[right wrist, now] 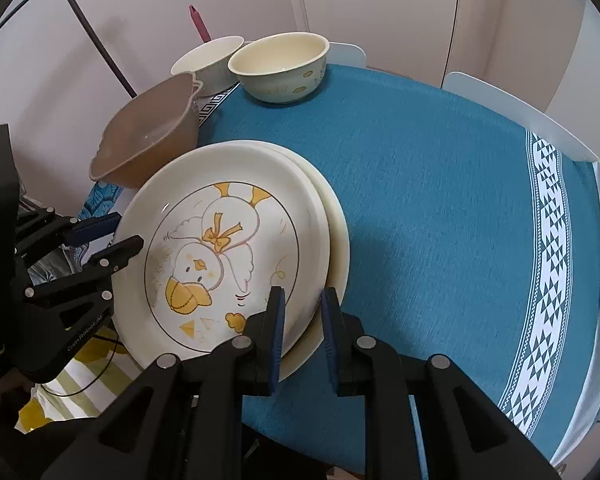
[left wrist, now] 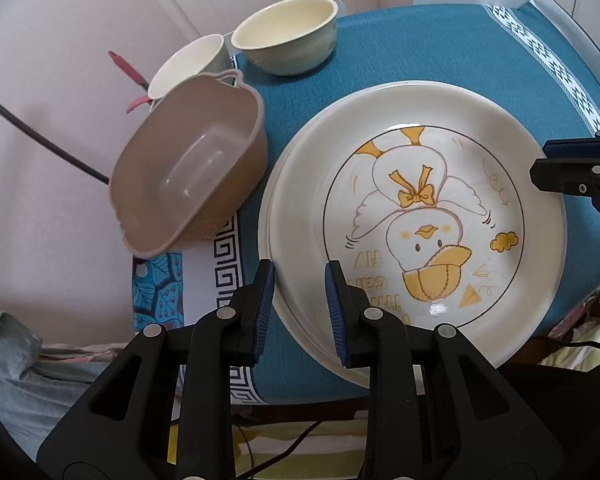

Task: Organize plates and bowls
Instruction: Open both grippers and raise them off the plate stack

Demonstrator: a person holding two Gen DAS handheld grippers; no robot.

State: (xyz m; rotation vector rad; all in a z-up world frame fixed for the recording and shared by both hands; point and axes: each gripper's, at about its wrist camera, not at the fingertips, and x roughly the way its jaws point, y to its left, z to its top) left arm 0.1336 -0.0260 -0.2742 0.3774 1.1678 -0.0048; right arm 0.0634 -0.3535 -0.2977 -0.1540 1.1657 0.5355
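The left gripper (left wrist: 300,292) was closed on the near-left rim of the duck plate (left wrist: 420,220), one pad above the rim and one below, the jaws narrowed to the rim's thickness. The right gripper (right wrist: 302,320) was clamped on the opposite rim in the same way. The plate was thus held from both sides, apparently so that it could be kept level while carried or set down. It lay over a plain plate (right wrist: 338,240), whose edge showed past it on the right; whether the right pads also pinched that lower rim could not be told.

The stack sat on the blue tablecloth (right wrist: 440,200). Just beside it, a brown tub (left wrist: 188,168) was tilted at the table's edge, and two cream bowls (left wrist: 288,36) stood behind, side by side.

Yellow lettering on the plate was seen upside down; "FLY" could be made out, the rest being covered. On the left gripper's side, small white print was present but too blurred to be read.
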